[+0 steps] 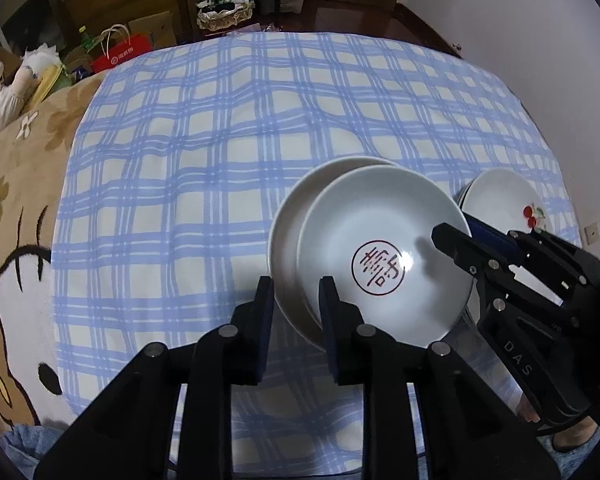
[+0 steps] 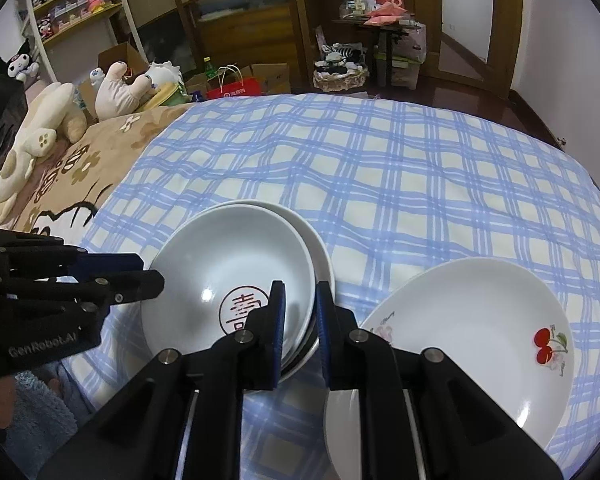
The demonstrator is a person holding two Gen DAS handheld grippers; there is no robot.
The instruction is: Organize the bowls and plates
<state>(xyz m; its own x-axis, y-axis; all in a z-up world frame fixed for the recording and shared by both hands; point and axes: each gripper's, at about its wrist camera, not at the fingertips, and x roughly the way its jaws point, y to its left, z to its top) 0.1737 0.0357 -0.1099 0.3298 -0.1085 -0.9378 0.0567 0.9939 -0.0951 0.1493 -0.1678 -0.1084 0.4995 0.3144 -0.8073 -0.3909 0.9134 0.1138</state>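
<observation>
A white plate with a red round stamp [image 1: 380, 220] [image 2: 228, 252] lies off-centre on another white plate [image 1: 288, 240] [image 2: 320, 256] on the blue checked cloth. My right gripper [image 2: 300, 286] [image 1: 458, 230] is shut on the stamped plate's right rim, one finger inside it and one outside. At the opposite side, my left gripper [image 1: 296, 284] [image 2: 152, 270] straddles the left rims of both plates. Its pads stand slightly apart and do not look pressed on them. To the right, a white plate with red cherries [image 1: 500, 200] [image 2: 460, 320] tops a small stack.
The checked cloth [image 1: 220, 140] covers a bed, with a brown cartoon blanket [image 1: 20, 200] at its left. Plush toys [image 2: 116, 88], a red paper bag [image 2: 240, 88], cartons and wooden shelves stand beyond the far edge. A basket [image 2: 340, 76] sits on the floor.
</observation>
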